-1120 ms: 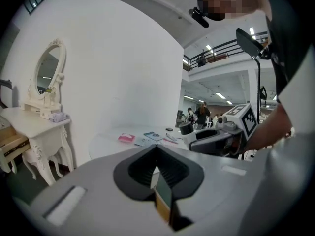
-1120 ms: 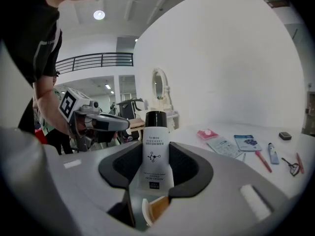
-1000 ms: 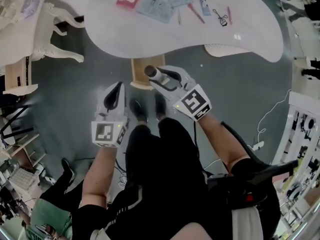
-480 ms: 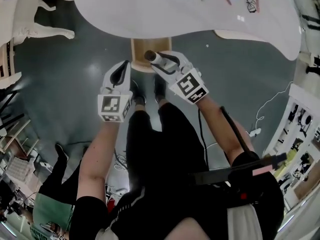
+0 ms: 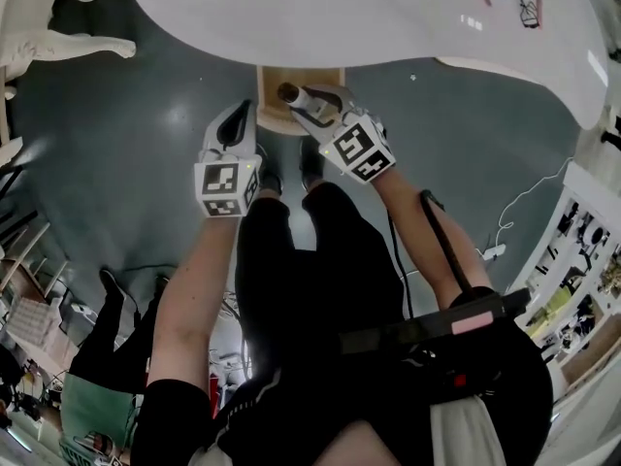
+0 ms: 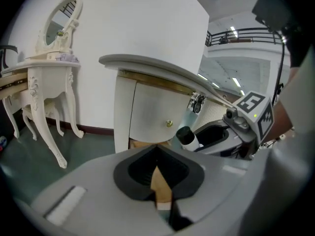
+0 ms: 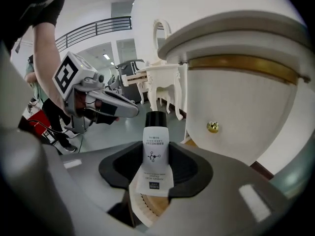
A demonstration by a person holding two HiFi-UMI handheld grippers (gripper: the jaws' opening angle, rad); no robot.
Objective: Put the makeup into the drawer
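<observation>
**A white tube (image 7: 156,151) is held close to the shut drawer (image 7: 236,112)**

Far on the left, by the wall, stands a little white dressing table (image 6: 49,77) with an oval mirror (image 6: 58,26). Next comes the left gripper (image 5: 240,115). Its jaws are pressed together and there is nothing in them. It hangs over the grey floor (image 5: 126,163), near the person's black shoes (image 5: 269,178), and it faces the drawer.

Just to its right is the right gripper (image 5: 312,105). Its jaws squeeze the white tube. The tube's black cap (image 7: 156,118) sticks out past the jaws, toward the drawer. The tube is near the drawer but not touching it.

The drawer sits under the big white table top (image 5: 340,17) and has a small gold knob (image 7: 212,127). Farther right, a few small makeup things (image 5: 524,6) lie on the table top, well apart from both grippers. A white cable (image 5: 529,202) lies on the floor at the right.
</observation>
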